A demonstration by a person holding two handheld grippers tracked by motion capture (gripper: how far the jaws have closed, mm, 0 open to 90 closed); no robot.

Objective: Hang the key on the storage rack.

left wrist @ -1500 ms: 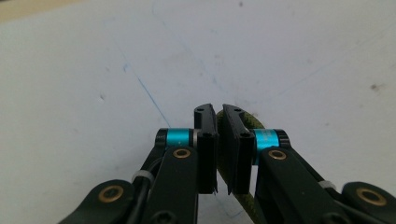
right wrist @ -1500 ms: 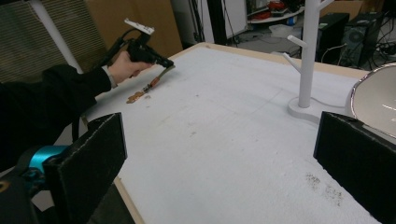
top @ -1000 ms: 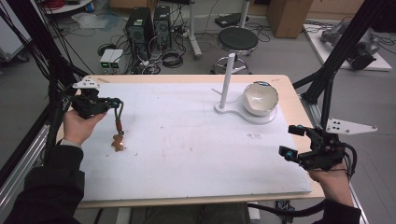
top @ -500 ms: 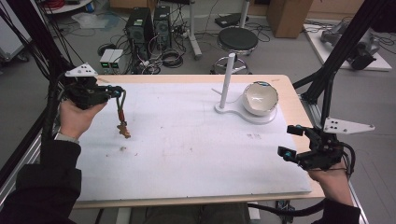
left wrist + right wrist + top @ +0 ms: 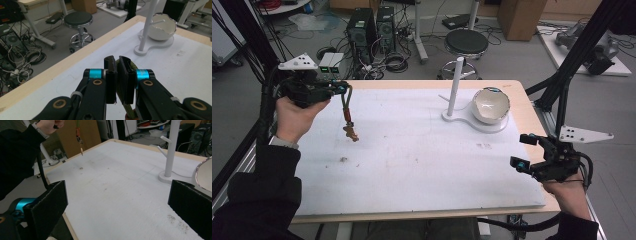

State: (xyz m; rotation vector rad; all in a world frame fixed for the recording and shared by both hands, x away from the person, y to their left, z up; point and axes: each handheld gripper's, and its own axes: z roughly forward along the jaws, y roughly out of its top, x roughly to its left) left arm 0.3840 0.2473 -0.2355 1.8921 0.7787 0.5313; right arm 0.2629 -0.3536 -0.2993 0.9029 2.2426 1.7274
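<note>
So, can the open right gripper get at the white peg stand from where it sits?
Probably yes: bare table lies between the right gripper and the white peg stand; the white bowl sits beside it.

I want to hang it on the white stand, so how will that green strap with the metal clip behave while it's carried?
The strap hangs limp from the left tongs, so probably floppy. Its clip dangles free, so it may swing.

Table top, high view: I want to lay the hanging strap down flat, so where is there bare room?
The white table top is bare between the left gripper holding the strap and the right gripper, and along the near edge. The far right corner is crowded: white stand and bowl.
</note>
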